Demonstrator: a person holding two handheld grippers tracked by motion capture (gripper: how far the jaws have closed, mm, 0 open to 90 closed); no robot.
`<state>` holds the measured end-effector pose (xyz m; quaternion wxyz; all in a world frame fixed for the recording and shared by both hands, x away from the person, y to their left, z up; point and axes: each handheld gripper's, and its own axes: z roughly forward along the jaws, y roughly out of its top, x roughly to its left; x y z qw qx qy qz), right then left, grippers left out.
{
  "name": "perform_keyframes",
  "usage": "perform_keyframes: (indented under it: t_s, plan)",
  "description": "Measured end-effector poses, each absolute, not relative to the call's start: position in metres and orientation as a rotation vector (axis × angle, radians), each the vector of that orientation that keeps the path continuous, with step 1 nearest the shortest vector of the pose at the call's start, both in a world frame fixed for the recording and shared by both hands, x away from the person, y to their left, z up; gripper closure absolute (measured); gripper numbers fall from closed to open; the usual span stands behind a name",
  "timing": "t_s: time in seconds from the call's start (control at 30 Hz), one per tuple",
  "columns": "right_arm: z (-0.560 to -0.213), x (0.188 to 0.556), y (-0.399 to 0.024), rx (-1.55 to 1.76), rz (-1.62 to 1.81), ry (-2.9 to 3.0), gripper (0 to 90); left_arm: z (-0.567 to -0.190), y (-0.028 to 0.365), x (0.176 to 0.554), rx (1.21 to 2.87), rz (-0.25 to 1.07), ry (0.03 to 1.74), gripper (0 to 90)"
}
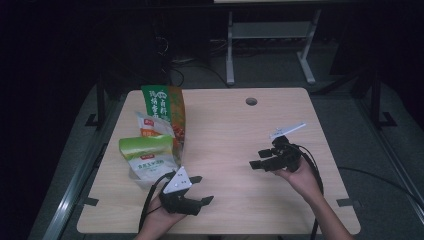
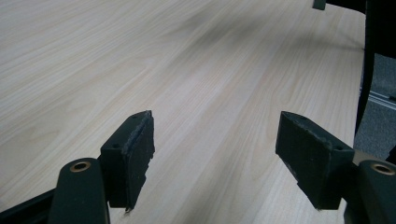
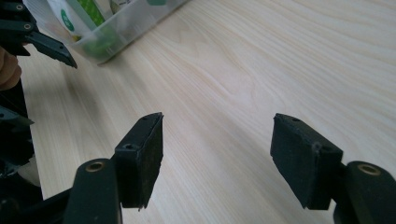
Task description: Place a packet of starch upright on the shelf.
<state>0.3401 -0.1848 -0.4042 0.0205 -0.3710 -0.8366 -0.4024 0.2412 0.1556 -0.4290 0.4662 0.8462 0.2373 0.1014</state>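
Snack packets (image 1: pixel 155 135) are stood in a clear plastic bin (image 3: pixel 122 27) at the table's (image 1: pixel 240 145) left-rear area: a tall green/orange bag at the back, a white packet in the middle, and a green-topped white packet in front. Left gripper (image 1: pixel 198 189) is held just beside the bin's near-right corner, jaws spread wide, nothing between the pads (image 2: pixel 140 158), bare tabletop ahead. Right gripper (image 1: pixel 256 159) is held well apart from the bin, approx. mid-table, aimed left toward it; jaws released, empty. Step is judged as approach/pre-grasp, no packet contacted yet. Next move prob. requires one gripper to be brought over the bin, aligned w/ a packet's top edge, then closed on it; the thin film may slip or crumple if pinched too shallow.
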Motion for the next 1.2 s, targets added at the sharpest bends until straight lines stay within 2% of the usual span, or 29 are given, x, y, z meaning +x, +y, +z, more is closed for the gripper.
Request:
perform_keyframes:
  t_s: [0.6, 1.2]
  plan:
    - [-0.432, 0.318, -0.225, -1.274, -1.263, -2.533, 33.1, -0.43, 0.156, 0.243, 2.088, 0.251, 0.581, 27.9]
    - [-0.449, 0.285, -0.243, -1.324, -1.299, -2.515, 32.1, -0.432, 0.157, 0.243, 2.096, 0.244, 0.586, 28.0]
